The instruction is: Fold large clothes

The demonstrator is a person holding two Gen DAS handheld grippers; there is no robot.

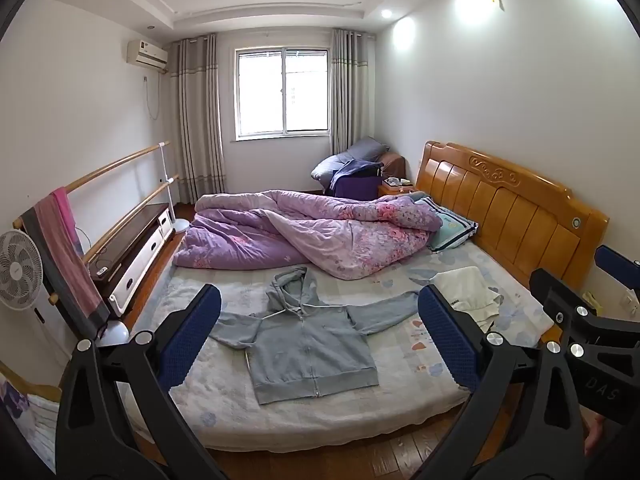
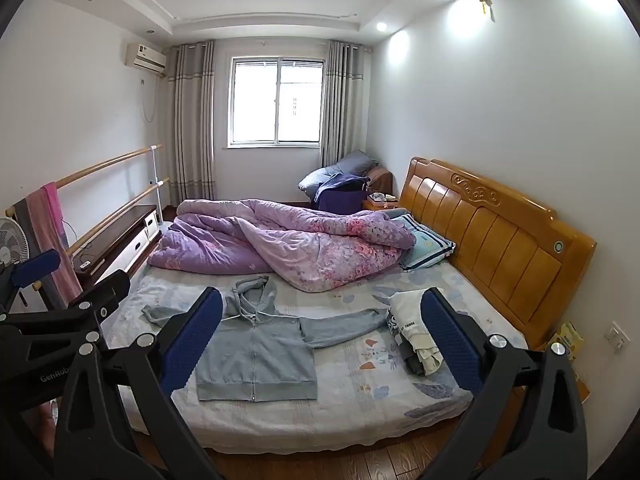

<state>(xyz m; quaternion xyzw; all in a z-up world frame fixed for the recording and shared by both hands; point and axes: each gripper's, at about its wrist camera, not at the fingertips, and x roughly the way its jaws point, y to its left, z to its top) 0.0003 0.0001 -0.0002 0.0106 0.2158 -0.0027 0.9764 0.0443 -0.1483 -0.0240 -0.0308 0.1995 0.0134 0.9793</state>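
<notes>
A light blue-grey zip hoodie (image 1: 308,340) lies flat, front up, on the bed (image 1: 224,404), sleeves spread to both sides, hood toward the quilt, hem near the front edge. It also shows in the right wrist view (image 2: 260,356). My left gripper (image 1: 320,344) is open and empty, held in the air in front of the bed. My right gripper (image 2: 320,344) is open and empty beside it, also short of the bed. The right gripper shows at the right edge of the left wrist view (image 1: 580,304).
A small pile of folded clothes (image 2: 416,332) lies by the hoodie's right sleeve. A rumpled purple quilt (image 1: 304,236) and pillow (image 1: 452,228) fill the far half. Wooden headboard (image 1: 508,208) on the right; fan (image 1: 18,272), rail with towels and low cabinet (image 1: 136,248) on the left.
</notes>
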